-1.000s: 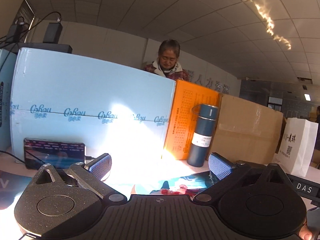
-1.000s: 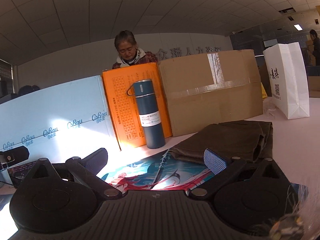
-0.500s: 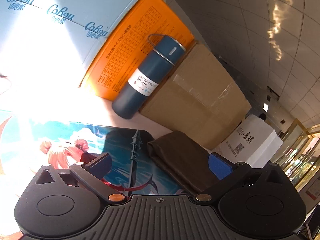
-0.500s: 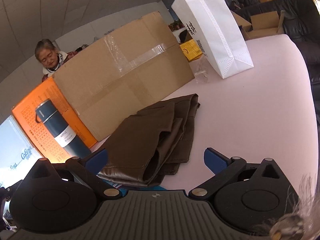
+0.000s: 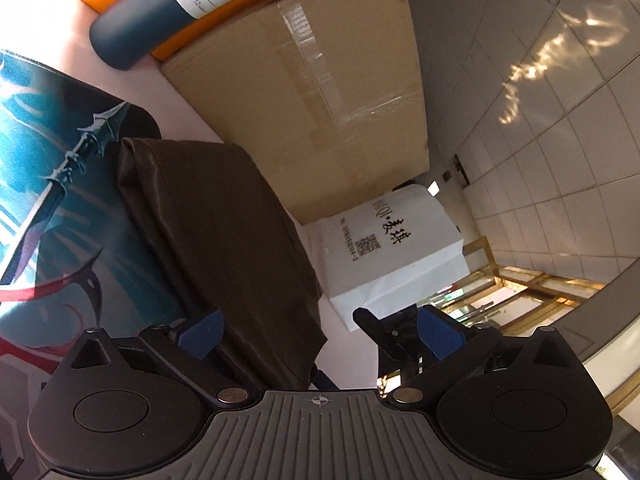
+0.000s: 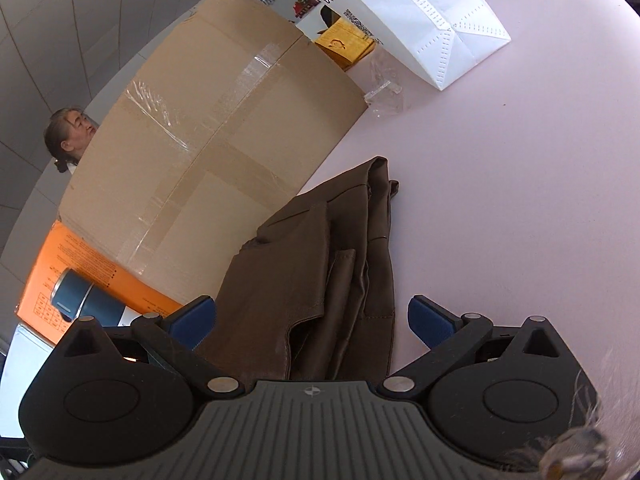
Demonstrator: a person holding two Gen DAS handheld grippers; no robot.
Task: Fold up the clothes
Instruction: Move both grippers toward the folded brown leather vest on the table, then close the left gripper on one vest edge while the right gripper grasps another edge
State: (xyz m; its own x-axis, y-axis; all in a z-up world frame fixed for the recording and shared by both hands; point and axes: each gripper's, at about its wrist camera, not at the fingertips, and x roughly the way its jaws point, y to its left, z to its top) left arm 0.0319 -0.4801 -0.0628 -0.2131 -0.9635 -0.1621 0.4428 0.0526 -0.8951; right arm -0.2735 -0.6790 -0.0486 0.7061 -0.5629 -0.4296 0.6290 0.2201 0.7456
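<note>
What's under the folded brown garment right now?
The folded brown garment lies partly on the illustrated teal desk mat and partly on the pale pink table. Whatever lies directly beneath its middle is covered.

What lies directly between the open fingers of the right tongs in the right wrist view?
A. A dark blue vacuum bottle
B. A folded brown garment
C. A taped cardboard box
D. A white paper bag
B: the folded brown garment lies on the pale pink table, running up between the spread blue-padded fingers of the right tongs; the bottle, bag and box stand farther off.
</note>
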